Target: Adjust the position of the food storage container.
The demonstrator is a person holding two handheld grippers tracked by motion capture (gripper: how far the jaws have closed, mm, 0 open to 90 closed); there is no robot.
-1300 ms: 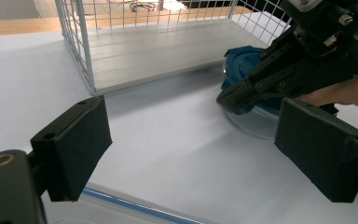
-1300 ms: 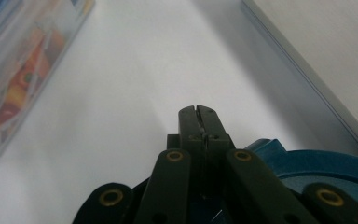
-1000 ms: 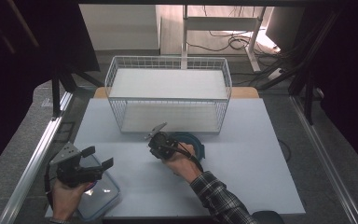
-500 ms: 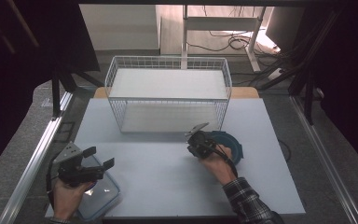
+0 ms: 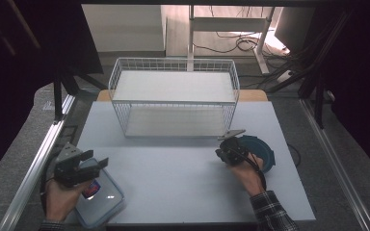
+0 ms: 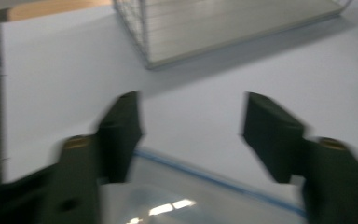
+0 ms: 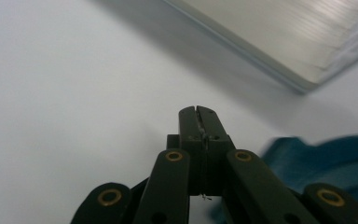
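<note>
At the worktop's near left corner, left claw (image 5: 96,162): jaws apart, just been closing, nothing pinched, poised to take the container's rim.
Clear container (image 5: 101,195): directly beneath that claw.
Right claw (image 5: 232,138): clenched, empty.
Blue lid (image 5: 262,151): just beside it.
Wire basket (image 5: 173,65): farther back.

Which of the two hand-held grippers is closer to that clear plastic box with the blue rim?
The left. The left gripper hangs right over the clear box, its jaws having just been closing with nothing between them. The right gripper is far across the table, beside the blue round dish.
</note>
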